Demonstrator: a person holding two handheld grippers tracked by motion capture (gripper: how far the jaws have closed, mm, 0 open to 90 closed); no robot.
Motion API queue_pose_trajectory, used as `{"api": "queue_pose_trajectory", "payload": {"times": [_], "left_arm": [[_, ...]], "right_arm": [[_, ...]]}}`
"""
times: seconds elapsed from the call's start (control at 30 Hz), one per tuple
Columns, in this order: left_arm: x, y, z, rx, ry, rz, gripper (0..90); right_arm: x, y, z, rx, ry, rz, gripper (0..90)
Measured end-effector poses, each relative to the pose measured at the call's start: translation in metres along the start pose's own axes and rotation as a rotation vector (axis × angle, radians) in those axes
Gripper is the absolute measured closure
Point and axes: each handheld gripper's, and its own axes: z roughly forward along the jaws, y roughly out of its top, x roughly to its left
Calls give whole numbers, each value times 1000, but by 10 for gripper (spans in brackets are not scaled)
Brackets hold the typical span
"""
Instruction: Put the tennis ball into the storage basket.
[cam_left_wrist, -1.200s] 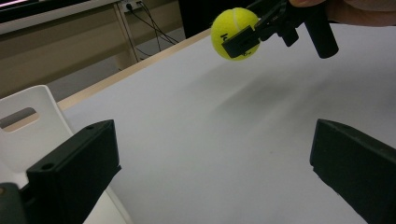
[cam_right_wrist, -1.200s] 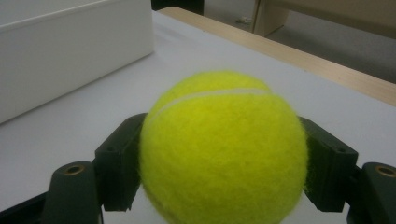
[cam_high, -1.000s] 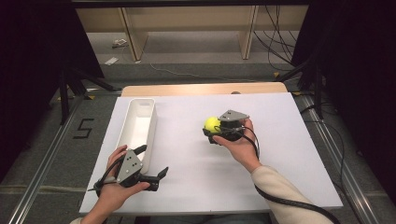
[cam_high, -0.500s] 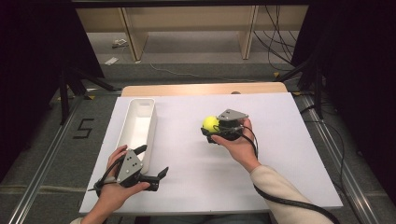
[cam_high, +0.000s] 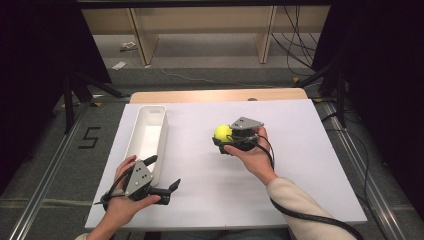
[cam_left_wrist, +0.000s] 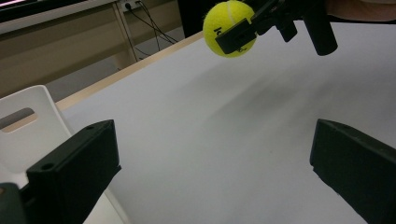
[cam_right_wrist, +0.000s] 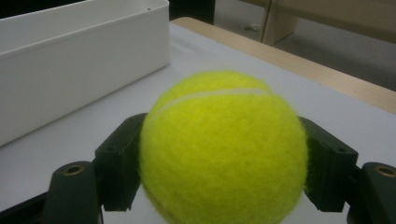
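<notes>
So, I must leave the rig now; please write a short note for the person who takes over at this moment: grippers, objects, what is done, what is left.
Right hand-held gripper: shut on the tennis ball, one jaw on each side of it, ball lifted off the white table.
Left hand-held gripper: open, holding nothing, low near the front edge of the table, beside the near end of the white bin.
White bin: on the left part of the table, nothing visible inside.
Done: ball grasped and lifted.
Left, probably: carry the ball over to the bin and release it there; the left gripper has no job yet.
</notes>
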Motion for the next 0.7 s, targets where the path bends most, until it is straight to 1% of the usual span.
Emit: {"api": "queue_pose_trajectory", "payload": {"times": [0.13,0.37,0.7], "left_arm": [[0,0,0,-2,2,-3,7],[1,0,-1,-1,4,-1,7],[0,0,-1,-1,3,-1,7]], "right_arm": [[1,1,0,-6,9,12,267],[6,3,1,-8,21,7,268],[9,5,1,-15,25,-6,267]]}}
